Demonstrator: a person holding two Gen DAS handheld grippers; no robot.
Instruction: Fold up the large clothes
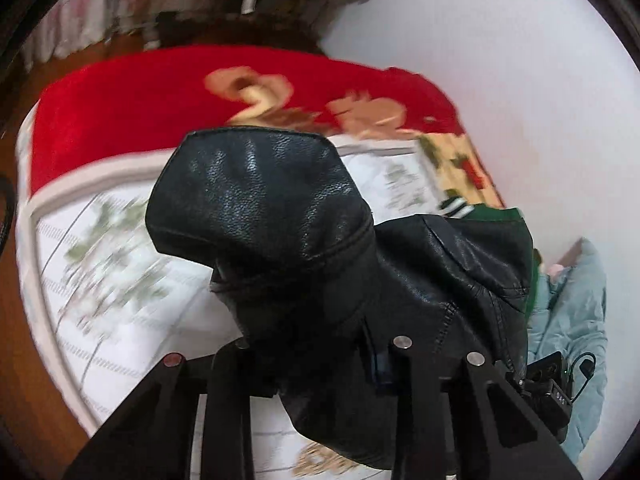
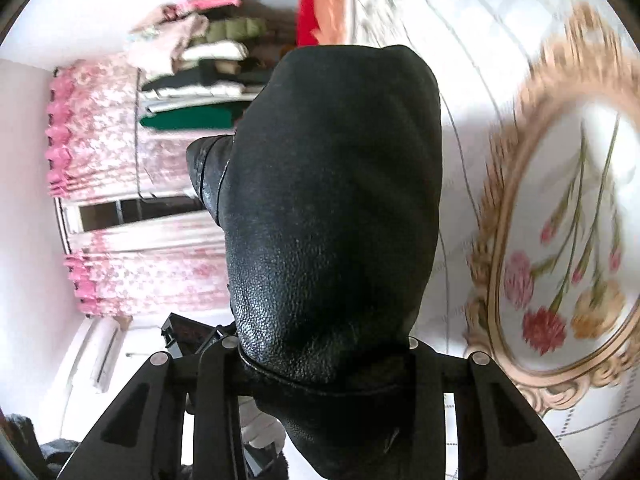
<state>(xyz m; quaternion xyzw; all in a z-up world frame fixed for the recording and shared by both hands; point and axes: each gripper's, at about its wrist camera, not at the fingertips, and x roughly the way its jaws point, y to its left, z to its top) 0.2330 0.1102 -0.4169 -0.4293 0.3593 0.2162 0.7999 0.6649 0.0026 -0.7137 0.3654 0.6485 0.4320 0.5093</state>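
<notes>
A black leather jacket [image 1: 288,216] fills the middle of the left wrist view, draped over my left gripper [image 1: 320,364], which is shut on it; the fingertips are hidden under the leather. The jacket hangs above a white quilted bed cover [image 1: 120,280]. In the right wrist view the same black leather jacket [image 2: 332,208] covers my right gripper [image 2: 324,360], which is shut on it, fingertips hidden. The jacket is lifted off the bed in both views.
A red blanket [image 1: 140,96] lies across the far end of the bed. A green garment [image 1: 500,216] and a light blue garment [image 1: 576,312] lie to the right. Pink floral curtains [image 2: 120,152] and stacked clothes [image 2: 200,60] stand beyond. The bed cover [image 2: 560,240] has a floral medallion.
</notes>
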